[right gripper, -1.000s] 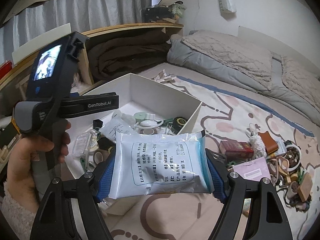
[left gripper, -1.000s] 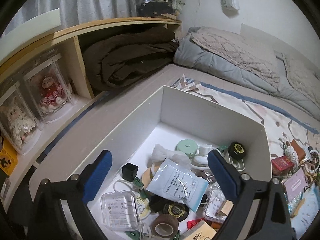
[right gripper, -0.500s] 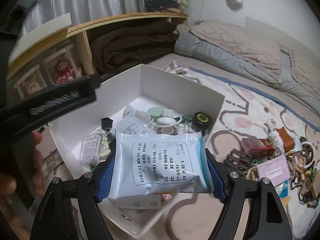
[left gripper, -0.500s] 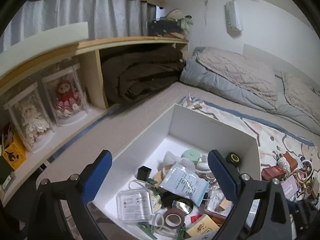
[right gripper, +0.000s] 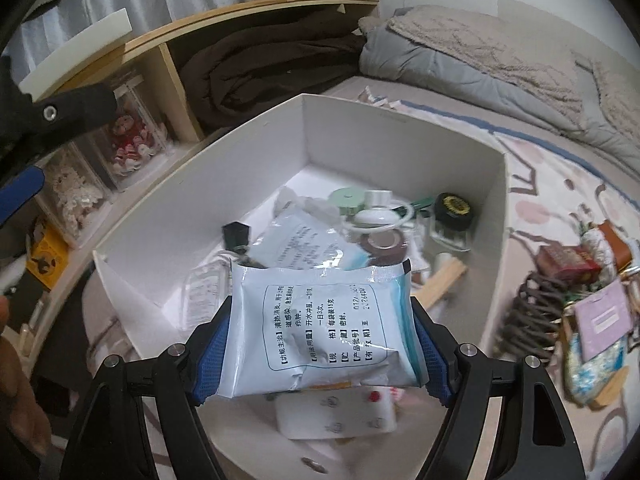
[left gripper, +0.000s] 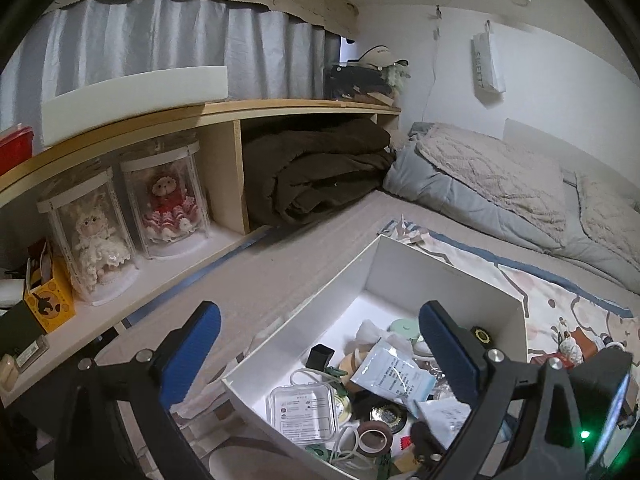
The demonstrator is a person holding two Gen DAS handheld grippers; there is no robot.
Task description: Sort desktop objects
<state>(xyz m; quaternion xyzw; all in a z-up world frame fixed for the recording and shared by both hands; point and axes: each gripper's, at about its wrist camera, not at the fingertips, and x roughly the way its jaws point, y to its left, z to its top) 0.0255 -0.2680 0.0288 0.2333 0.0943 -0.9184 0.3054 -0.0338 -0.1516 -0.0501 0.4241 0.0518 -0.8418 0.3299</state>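
My right gripper (right gripper: 320, 344) is shut on a white and pale-blue printed sachet (right gripper: 320, 328), both blue pads pressing its sides. It hangs over the near part of the white box (right gripper: 400, 124), which lies on the bed and holds several small items, among them another similar sachet (right gripper: 304, 244), a tape roll (right gripper: 384, 246) and a black-lidded jar (right gripper: 454, 210). In the left wrist view my left gripper (left gripper: 320, 356) stands open with nothing between its fingers, above the left wall of the white box (left gripper: 440, 272). The held sachet (left gripper: 444, 416) shows there at lower right.
A shelf unit (left gripper: 224, 112) runs along the left with two dolls in clear cases (left gripper: 160, 200) and a folded brown blanket (left gripper: 320, 176). Loose small things (right gripper: 580, 288) lie on the patterned sheet right of the box. Grey bedding (left gripper: 500, 184) lies beyond. A white remote (right gripper: 340, 412) shows under the sachet.
My right gripper moved left and down with the sachet, from beside the box to over it. My left gripper rose and drew back to the left, showing more of the shelf.
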